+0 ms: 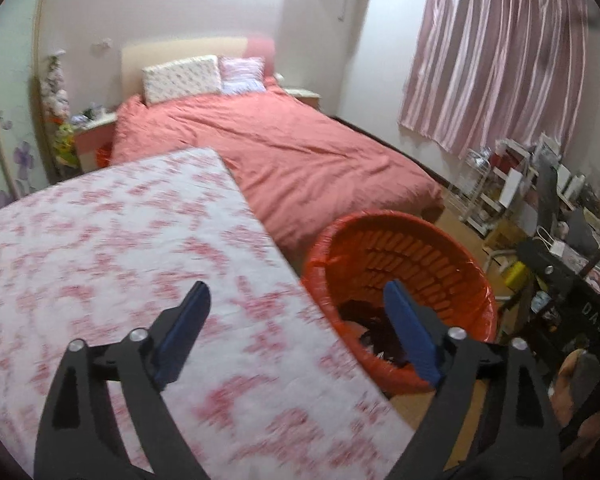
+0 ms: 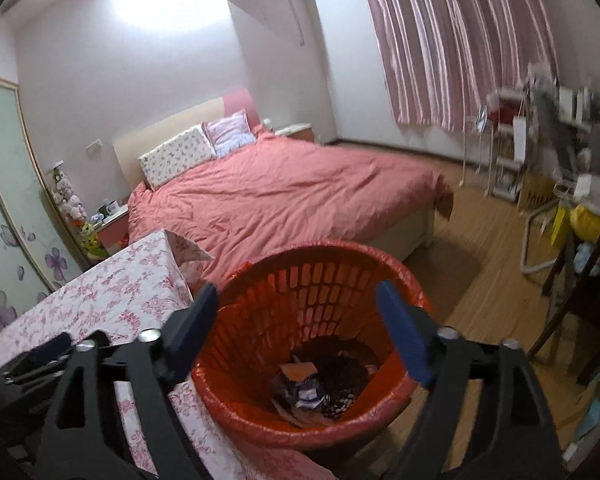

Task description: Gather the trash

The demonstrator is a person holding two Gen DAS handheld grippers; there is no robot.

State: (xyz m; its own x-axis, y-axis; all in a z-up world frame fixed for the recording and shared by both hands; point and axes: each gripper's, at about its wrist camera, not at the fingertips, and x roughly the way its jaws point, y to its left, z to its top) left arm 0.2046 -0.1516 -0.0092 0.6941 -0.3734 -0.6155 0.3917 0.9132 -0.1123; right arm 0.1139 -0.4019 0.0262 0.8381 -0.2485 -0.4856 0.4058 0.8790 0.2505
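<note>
An orange slatted basket [image 2: 328, 276] lined with a red bag stands on the floor beside a table. Trash [image 2: 304, 390] lies at its bottom: wrappers, an orange scrap and dark pieces. My right gripper [image 2: 296, 302] hangs over the basket's mouth, open, nothing between its blue pads. My left gripper [image 1: 296, 296] is open too, empty, above the table's right edge with its right finger over the basket [image 1: 420, 248]. Dark trash [image 1: 370, 326] shows inside. Part of the left gripper [image 2: 40, 354] appears at the left of the right wrist view.
The table [image 1: 120, 248] wears a white cloth with red flowers. Behind it stands a bed [image 2: 292, 196] with a pink cover and pillows. Wooden floor [image 2: 480, 280] runs to the right toward cluttered shelves [image 1: 512, 184] and dark furniture [image 2: 580, 288]. Pink curtains [image 1: 496, 56] hang beyond.
</note>
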